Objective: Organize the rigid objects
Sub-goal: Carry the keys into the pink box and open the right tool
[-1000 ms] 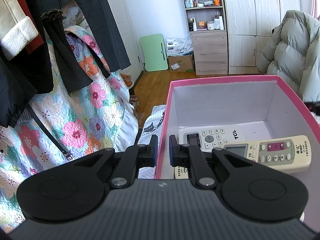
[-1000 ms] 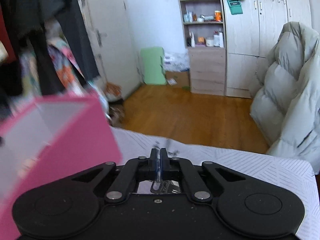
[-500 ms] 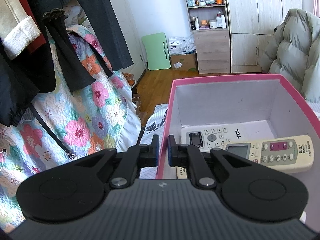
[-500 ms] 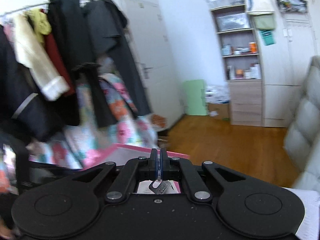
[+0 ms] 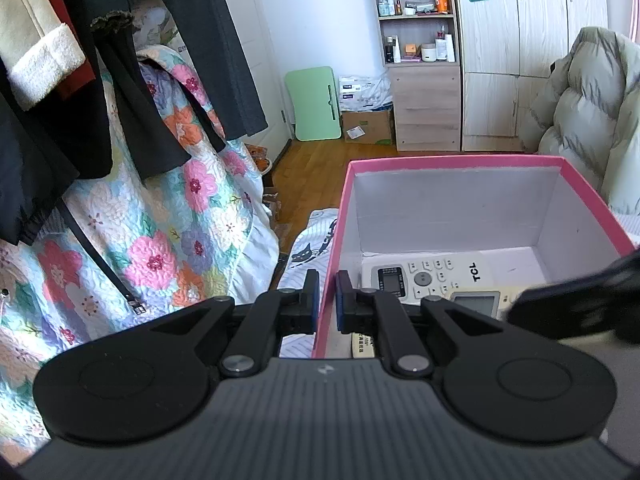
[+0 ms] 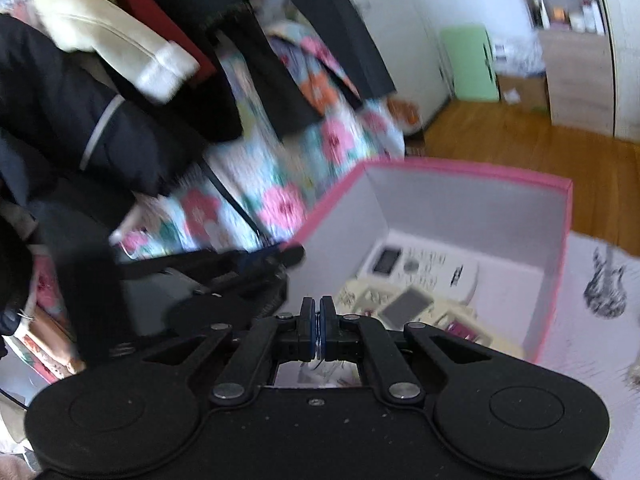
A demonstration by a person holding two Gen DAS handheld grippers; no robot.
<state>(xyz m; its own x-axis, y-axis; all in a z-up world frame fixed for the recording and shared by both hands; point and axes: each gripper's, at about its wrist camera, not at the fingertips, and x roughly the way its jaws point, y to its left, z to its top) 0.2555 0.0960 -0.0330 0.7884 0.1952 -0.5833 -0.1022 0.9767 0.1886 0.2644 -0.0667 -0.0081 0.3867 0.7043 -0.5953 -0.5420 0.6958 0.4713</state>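
**Left gripper clamped on box wall; right gripper above box with a small item pinched**

Left wrist view: the left gripper [image 5: 327, 298] sits at lower centre of the frame. Its two fingers straddle the near left wall of the pink box [image 5: 452, 161], one pad outside and one inside, pressed narrow onto that wall. The box occupies the right half of the frame and rests on a white printed bed cover [image 5: 308, 248]. Inside the box, on its white floor, lies a white TCL remote [image 5: 432, 276]; a second, cream remote [image 5: 476, 302] lies partly over its near end. A blurred black shape at the right edge is the right gripper's body.

Right wrist view: the right gripper [image 6: 318, 330] is at lower centre, jaws nearly touching. A thin, pale item is pinched between the pads; it is probably a small metal piece, but motion blur and the gripper body hide most of it. The box [image 6: 558, 264] lies ahead at centre right, with both remotes [image 6: 424, 268] visible inside. The left gripper appears blurred at the box's left wall, centre left of the frame.

Hanging coats and a floral quilt [image 5: 160, 232] fill the left side of both views.
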